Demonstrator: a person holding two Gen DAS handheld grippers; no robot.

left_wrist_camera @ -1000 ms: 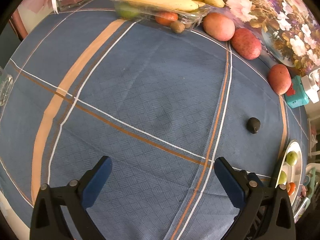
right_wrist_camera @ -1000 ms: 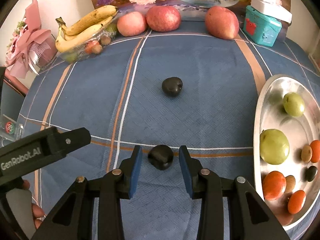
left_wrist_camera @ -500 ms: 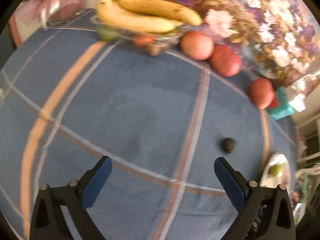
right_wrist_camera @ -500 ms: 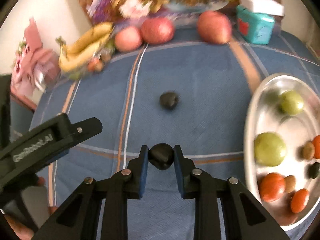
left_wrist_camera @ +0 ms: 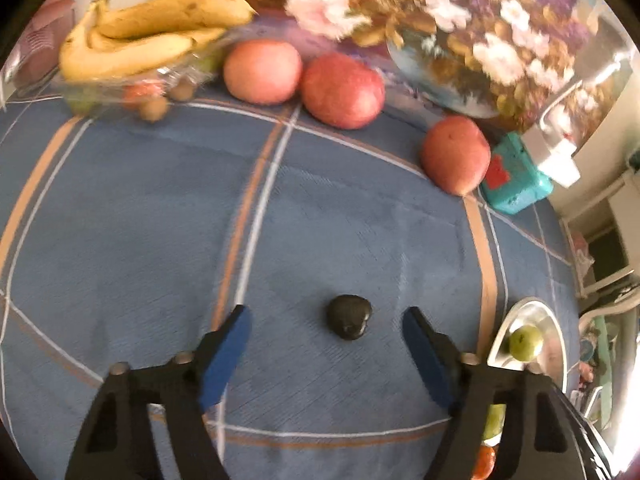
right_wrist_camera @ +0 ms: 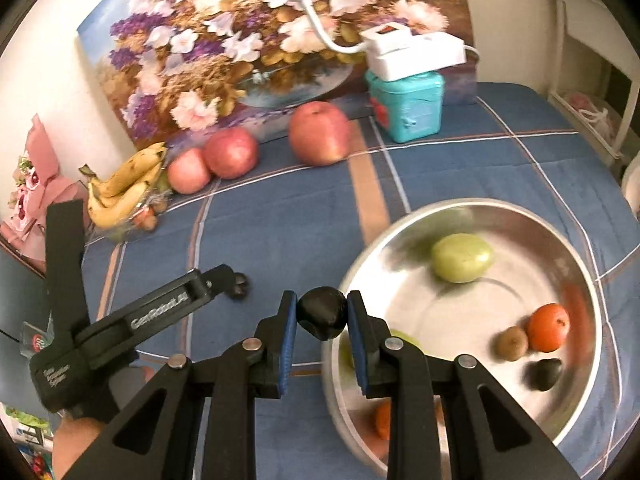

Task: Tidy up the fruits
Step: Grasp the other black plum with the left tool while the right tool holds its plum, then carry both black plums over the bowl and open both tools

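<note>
Between the blue pads of the right tool, a small black rounded fruit was pinched, held over the near rim of the round stainless-steel bowl. Inside that bowl lay a pale green fruit, an orange-red fruit, a small brown fruit touching it, and a dark fruit just beside these. Left of the right tool, the left tool was spread wide, its pads on either side of a second small black fruit that rested on the blue plaid cloth of the worktop, touching neither pad. In the right wrist view this second fruit was largely hidden behind the tip of the left tool. Farther out, three large red apples stood along the far edge of the worktop, two touching each other and the third apart, near a teal plastic box with a white power strip on top. A bunch of yellow bananas lay on a clear plastic tray of small fruits at the far left. A floral painting leaned behind the apples.
</note>
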